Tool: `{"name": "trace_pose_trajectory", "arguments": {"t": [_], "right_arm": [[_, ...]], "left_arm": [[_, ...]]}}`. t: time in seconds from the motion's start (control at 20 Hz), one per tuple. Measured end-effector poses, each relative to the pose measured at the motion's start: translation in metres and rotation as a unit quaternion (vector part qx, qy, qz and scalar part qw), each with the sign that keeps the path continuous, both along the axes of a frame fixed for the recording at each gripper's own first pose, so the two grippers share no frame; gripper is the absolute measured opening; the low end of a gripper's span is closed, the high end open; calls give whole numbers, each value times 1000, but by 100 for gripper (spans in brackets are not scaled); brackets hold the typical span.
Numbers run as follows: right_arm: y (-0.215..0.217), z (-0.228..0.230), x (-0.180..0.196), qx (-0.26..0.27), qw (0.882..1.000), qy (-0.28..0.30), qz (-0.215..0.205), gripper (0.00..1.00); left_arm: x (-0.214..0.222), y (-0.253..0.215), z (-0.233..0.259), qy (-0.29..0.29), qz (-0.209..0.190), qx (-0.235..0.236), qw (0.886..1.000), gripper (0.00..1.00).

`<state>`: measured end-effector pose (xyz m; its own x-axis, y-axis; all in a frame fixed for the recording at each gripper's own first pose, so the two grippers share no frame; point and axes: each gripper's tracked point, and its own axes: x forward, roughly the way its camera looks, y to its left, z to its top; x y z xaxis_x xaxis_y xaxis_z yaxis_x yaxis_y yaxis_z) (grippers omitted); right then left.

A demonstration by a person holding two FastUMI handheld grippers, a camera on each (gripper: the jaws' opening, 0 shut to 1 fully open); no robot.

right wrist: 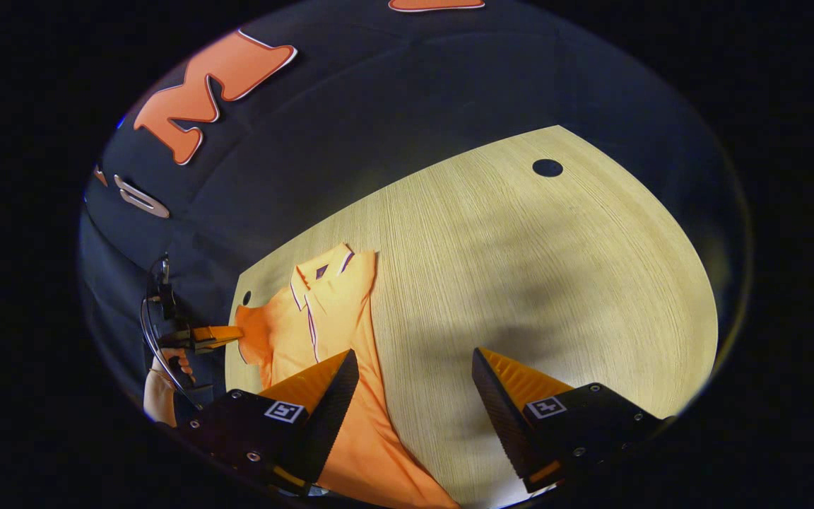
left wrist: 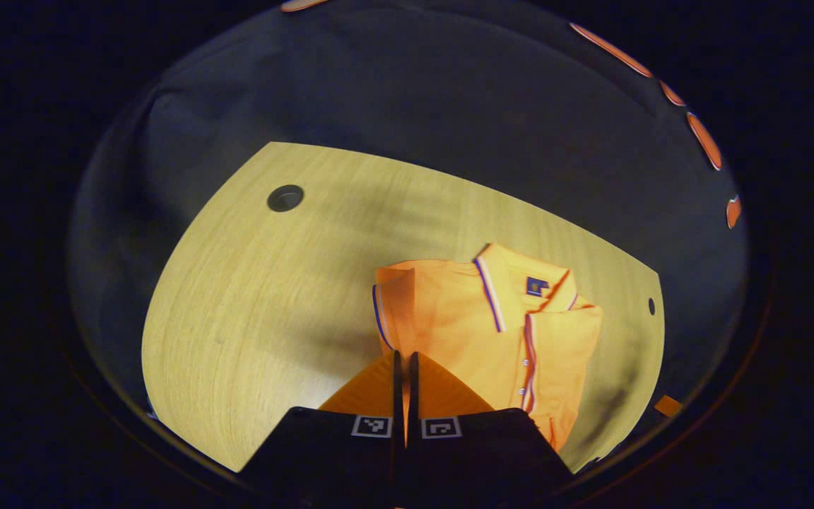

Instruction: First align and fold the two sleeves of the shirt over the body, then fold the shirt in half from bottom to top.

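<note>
Left tool (left wrist: 404, 367): fingers drawn together on an orange fold, apparently a sleeve (right wrist: 255, 336) lifted so it can be laid over the body; right tool (right wrist: 414, 375): fingers spread wide and empty, poised above the shirt's near edge. Shirt (left wrist: 492, 318): orange polo, collar up, lying on the pale wood worktop (right wrist: 520, 268), which has round cable holes (right wrist: 547, 167) at its far side, well apart from the cloth; nothing seems to obstruct the fold

Shirt (left wrist: 449, 311): bright orange throughout, collar (left wrist: 490, 293) edged in narrow blue and white stripes, same striping down the button strip; small dark blue patch inside the collar. Table (left wrist: 251, 304): pale yellowish wood with fine straight grain and a dark round hole (left wrist: 285, 198). Booth wall (left wrist: 414, 92): black cloth.
</note>
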<state>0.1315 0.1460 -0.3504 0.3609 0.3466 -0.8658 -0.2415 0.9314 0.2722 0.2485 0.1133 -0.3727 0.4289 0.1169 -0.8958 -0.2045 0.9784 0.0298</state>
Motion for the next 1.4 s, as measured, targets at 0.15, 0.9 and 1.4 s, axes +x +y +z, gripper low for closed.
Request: {"name": "trace_pose_trajectory", "arguments": {"t": [0.15,0.9,1.4], "right_arm": [[-3,4,-5,3,1000,-1,2,98],[-27,5,-42,-16,1000,-4,1,98],[10,10,-94,-41,998,-10,46,98]], "left_arm": [[6,-63,-4,3,-43,-34,998,0],[-47,-177,-49,60,-51,-171,982,35],[-129,-125,27,-1,-59,-179,982,98]]}}
